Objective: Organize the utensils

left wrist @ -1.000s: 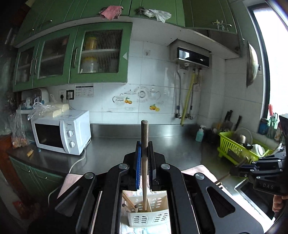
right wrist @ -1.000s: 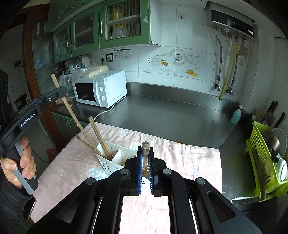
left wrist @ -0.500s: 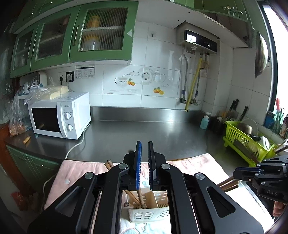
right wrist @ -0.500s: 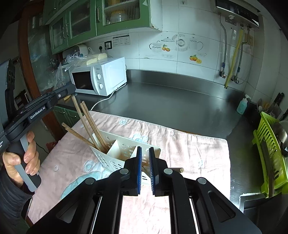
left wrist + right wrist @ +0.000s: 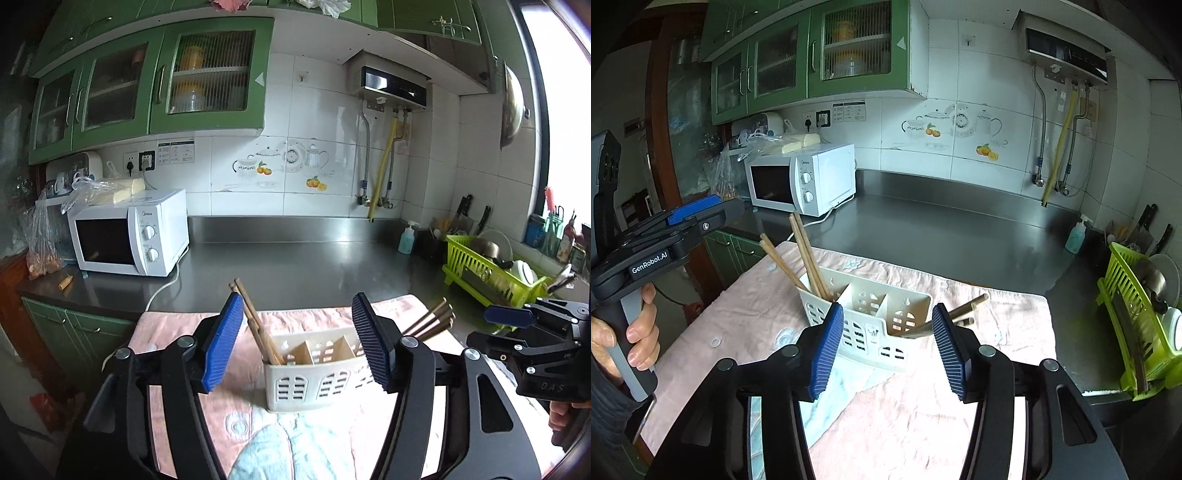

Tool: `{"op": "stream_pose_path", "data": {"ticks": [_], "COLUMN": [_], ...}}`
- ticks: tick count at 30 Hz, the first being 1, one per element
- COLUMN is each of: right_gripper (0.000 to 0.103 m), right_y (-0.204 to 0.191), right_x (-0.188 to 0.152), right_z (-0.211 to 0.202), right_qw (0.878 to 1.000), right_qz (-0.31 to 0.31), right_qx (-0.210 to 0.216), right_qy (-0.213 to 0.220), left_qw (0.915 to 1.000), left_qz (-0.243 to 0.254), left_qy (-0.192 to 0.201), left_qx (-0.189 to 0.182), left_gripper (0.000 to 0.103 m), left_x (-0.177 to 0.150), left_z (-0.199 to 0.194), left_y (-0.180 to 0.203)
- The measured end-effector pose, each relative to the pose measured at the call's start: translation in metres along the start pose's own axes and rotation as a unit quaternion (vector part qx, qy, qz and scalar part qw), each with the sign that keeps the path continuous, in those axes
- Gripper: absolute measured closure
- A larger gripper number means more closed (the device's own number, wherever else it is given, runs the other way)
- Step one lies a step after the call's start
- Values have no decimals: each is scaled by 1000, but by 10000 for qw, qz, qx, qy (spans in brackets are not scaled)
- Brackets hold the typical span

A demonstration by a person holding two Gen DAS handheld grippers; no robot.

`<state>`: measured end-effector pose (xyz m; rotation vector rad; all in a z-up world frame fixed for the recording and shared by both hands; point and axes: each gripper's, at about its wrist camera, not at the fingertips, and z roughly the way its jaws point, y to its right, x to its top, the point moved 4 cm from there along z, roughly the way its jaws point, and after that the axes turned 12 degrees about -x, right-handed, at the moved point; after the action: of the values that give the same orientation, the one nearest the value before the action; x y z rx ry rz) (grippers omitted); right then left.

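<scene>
Releasing: left gripper and right gripper just opened wide, both empty. Chopsticks in caddy, 10 o'clock compartment; back off straight, avoiding leaning sticks.

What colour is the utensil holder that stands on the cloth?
The utensil holder is cream white plastic with slotted walls; the right wrist view shows it best.

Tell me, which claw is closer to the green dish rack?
Right. The right claw is at the caddy's end toward the green dish rack; the left claw is at its far end, toward the microwave. Both jaws have just been opening, gripping nothing.
</scene>
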<state>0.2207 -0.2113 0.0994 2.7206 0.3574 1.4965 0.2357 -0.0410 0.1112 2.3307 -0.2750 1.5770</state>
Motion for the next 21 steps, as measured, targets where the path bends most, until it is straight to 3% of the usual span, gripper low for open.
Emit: {"op": "stream_pose_path", "data": {"ticks": [4,9,15,21], "right_gripper": [44,32,16,12], "right_y": [-10,-23,-38,-46], "right_x": [-34,-75,-120,-154], "right_z": [-24,-51,-71,-88], "right_qw": [9998,9993,9992,9986], "right_qz": [68,49,224,409], "right_qx": [-23,-203,-205,-291], "right_qy": [160,297,268,166], "left_qw": [9998,9995,9989,9982], "left_qz": [69,80,-3,-93], "left_qy": [-176,-288,-468,-581], "left_qx": [-5,53,38,102], "left_gripper": [18,7,5,5], "left_x": [-34,-73,-110,-138], "left_z": [-24,-53,-78,-100], "left_y": [12,22,34,41]}}
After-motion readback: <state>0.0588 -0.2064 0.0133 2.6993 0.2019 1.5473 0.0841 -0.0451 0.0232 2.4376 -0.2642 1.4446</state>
